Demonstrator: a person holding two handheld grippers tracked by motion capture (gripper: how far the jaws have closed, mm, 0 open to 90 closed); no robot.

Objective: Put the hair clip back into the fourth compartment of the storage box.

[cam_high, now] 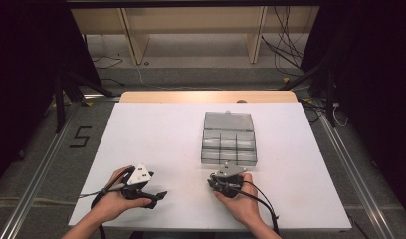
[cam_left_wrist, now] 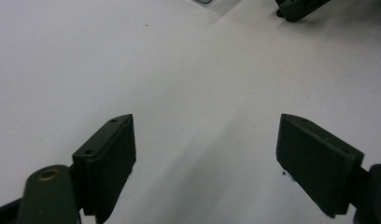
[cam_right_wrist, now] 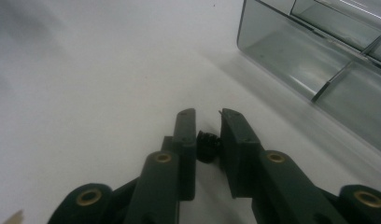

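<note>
A person stands at the near edge of a white table (cam_high: pixel 156 129), holding 2 grippers low over its surface. The left gripper (cam_high: pixel 153 196) sits at the near left, tilted and pointing toward the right, its grey 3-cornered plate (cam_high: pixel 140 174) facing up; its own view shows the jaws spread wide with bare tabletop between them. The right gripper (cam_high: pixel 222 183) is near the middle of the near edge, just in front of a clear compartment box (cam_high: pixel 229 139). In the right gripper view its jaws are drawn close together and pinch a small black object (cam_right_wrist: pixel 208 145), too small to name, held just above the table. The box lies right of centre with its lid (cam_high: pixel 228 120) folded open on the far side; its near wall is just beyond the right gripper, and in the right gripper view its clear wall (cam_right_wrist: pixel 291 65) stands to the right of the jaws. A wooden strip (cam_high: pixel 206 96) runs along the table's far edge.
</note>
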